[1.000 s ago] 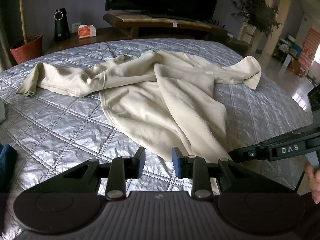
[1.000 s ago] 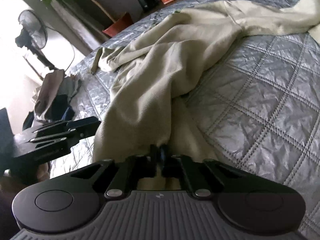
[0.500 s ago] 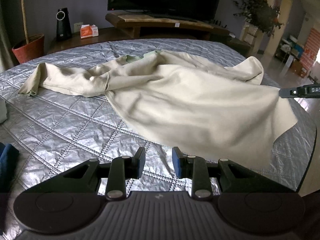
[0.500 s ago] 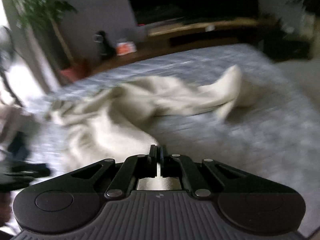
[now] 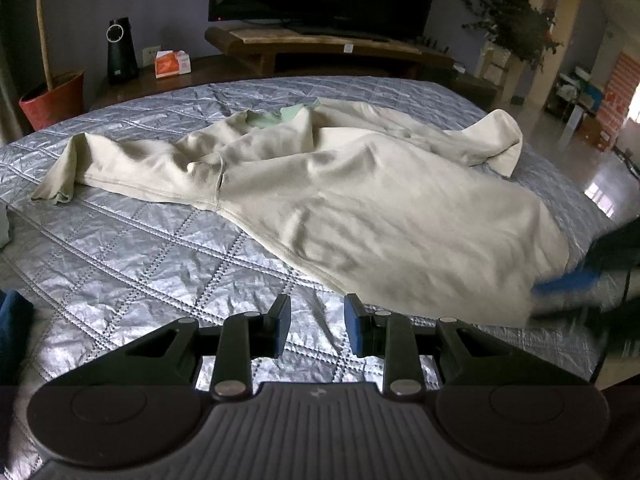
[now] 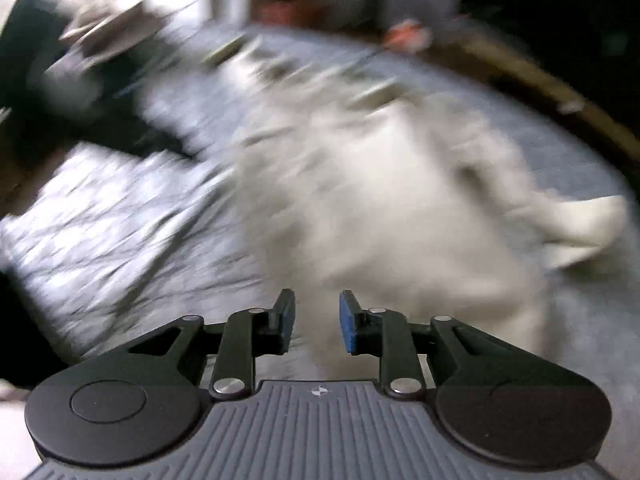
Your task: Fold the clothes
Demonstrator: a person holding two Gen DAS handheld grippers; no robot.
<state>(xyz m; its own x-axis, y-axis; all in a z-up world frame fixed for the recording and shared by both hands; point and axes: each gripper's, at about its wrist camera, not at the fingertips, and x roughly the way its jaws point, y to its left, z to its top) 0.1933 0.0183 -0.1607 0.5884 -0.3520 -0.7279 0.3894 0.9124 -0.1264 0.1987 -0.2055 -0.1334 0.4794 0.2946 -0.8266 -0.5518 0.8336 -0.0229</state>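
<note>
On the quilt (image 5: 132,248), one shirt (image 5: 360,200) lies spread while both our grippers stand off it.

We count one cream shirt with two sleeves: one trails toward the left edge, the other bunches at the far right. Its body is laid out broad and mostly flat, which we judge suits a first fold. Our left gripper (image 5: 314,322) waits just before the near hem, fingers apart with only quilt between them. Our right gripper (image 6: 316,322) is opening; cloth shows behind the gap in that blurred view, yet the pads seem not to press it. Two grippers, one shirt, nothing gripped.
</note>
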